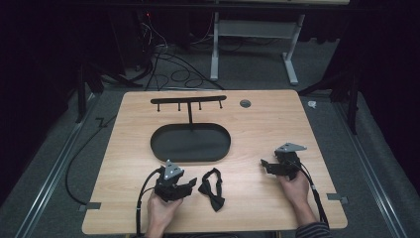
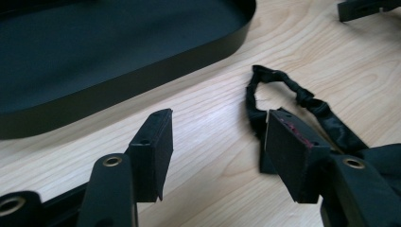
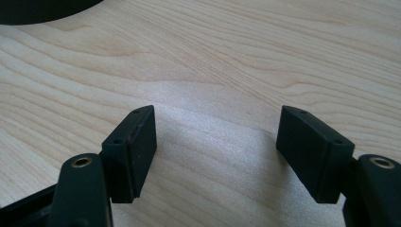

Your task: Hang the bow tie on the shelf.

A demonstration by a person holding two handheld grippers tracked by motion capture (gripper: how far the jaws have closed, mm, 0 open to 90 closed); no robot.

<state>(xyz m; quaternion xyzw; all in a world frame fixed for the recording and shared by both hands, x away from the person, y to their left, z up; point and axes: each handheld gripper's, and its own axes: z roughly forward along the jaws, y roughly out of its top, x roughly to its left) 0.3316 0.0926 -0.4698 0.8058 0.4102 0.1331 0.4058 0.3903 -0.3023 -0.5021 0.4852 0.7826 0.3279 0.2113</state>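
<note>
A black bow tie with its strap looped lies on the wooden table, near the front edge. My left gripper sits just left of it, held in a hand. In the left gripper view the left gripper stands open over bare wood, and the bow tie lies beyond and beside its right jaw, not between the pads. My right gripper rests at the right of the table, open, with nothing between its fingers; the right gripper view shows it above plain wood.
A black oval tray sits mid-table, with a thin black T-shaped rack rising behind it. A round grommet is set in the table's far side. The tray's rim lies close ahead of the left gripper. Cables and a desk frame stand beyond the table.
</note>
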